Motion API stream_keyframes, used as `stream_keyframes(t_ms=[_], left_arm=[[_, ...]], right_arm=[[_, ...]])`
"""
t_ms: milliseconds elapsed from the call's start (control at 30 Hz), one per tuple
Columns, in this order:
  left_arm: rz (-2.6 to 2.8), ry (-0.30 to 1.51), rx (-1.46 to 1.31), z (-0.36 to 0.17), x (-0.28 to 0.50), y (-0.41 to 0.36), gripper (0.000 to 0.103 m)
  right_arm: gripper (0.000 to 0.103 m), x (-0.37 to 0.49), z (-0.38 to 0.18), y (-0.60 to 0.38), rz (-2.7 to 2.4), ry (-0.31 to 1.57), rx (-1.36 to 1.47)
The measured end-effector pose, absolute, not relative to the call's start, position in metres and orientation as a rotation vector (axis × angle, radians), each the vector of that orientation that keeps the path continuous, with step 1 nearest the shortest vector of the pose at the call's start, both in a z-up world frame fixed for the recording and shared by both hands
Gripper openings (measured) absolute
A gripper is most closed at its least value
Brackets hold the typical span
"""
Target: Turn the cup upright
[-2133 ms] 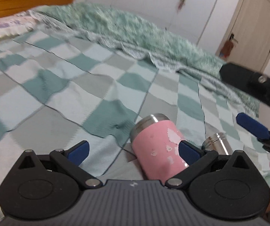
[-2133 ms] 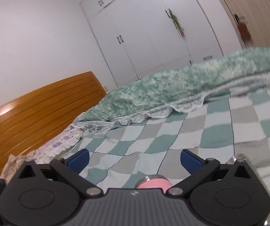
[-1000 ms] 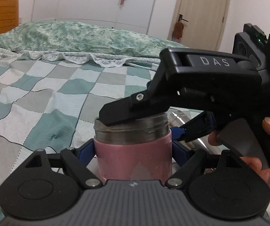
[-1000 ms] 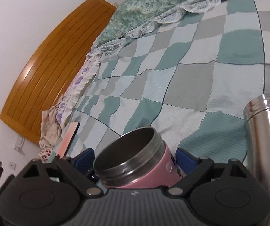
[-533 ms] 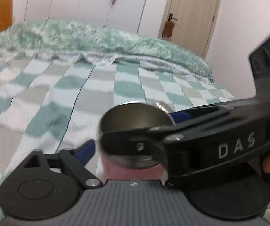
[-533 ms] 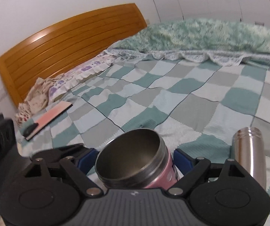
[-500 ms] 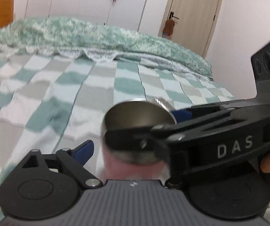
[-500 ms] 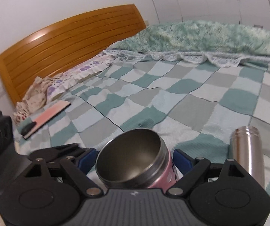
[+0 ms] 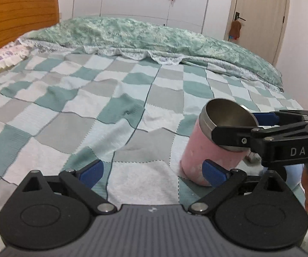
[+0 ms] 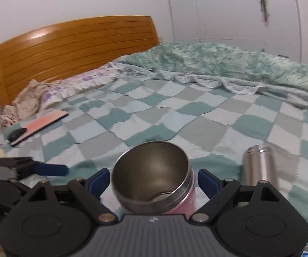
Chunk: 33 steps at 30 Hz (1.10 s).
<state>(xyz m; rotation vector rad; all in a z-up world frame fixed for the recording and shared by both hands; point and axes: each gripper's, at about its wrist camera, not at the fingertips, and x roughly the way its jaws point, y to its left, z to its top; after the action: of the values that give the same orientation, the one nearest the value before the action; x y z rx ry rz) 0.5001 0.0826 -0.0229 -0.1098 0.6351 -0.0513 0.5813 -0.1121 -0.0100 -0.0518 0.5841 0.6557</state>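
Since it is steel-lined with a smooth pink sleeve, the cup (image 9: 215,141) looks rigid, moderately heavy and somewhat slippery; the pink body below the metal rim seems the best hold. It stands mouth-up, slightly tilted, on the bed (image 9: 119,115). The right gripper (image 10: 153,182) straddles it, jaws parted and seemingly clear of its sides. The left gripper (image 9: 151,172) is spread wide, cup just right of it.

My left camera looks low across the bed (image 9: 111,111); my right faces the headboard (image 10: 72,49); both share the cup (image 9: 209,150) close up.
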Motion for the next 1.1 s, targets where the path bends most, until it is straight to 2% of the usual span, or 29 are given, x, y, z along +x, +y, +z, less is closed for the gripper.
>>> stream_keyframes(t_ms=[67, 300, 500, 567, 900, 1100], left_arm=[[-0.039, 0.620, -0.105, -0.015, 0.490, 0.079, 0.101], [-0.035, 0.555, -0.102, 0.019, 0.434, 0.063, 0.103], [-0.023, 0.480, -0.123, 0.040, 0.370, 0.051, 0.103], [-0.001, 0.453, -0.110, 0.045, 0.346, 0.046, 0.103], [-0.001, 0.315, -0.054, 0.065, 0.229, 0.021, 0.103], [0.074, 0.255, 0.038, 0.056, 0.154, 0.012, 0.103]], right_arm=[[0.094, 0.572, -0.001, -0.119, 0.641, 0.573, -0.026], [0.096, 0.520, 0.031, -0.155, 0.576, 0.522, 0.057], [0.097, 0.454, 0.045, -0.189, 0.453, 0.493, 0.010], [0.103, 0.427, 0.047, -0.204, 0.401, 0.475, 0.000], [0.103, 0.306, 0.042, -0.253, 0.313, 0.437, 0.016], [0.103, 0.227, 0.045, -0.258, 0.345, 0.391, 0.034]])
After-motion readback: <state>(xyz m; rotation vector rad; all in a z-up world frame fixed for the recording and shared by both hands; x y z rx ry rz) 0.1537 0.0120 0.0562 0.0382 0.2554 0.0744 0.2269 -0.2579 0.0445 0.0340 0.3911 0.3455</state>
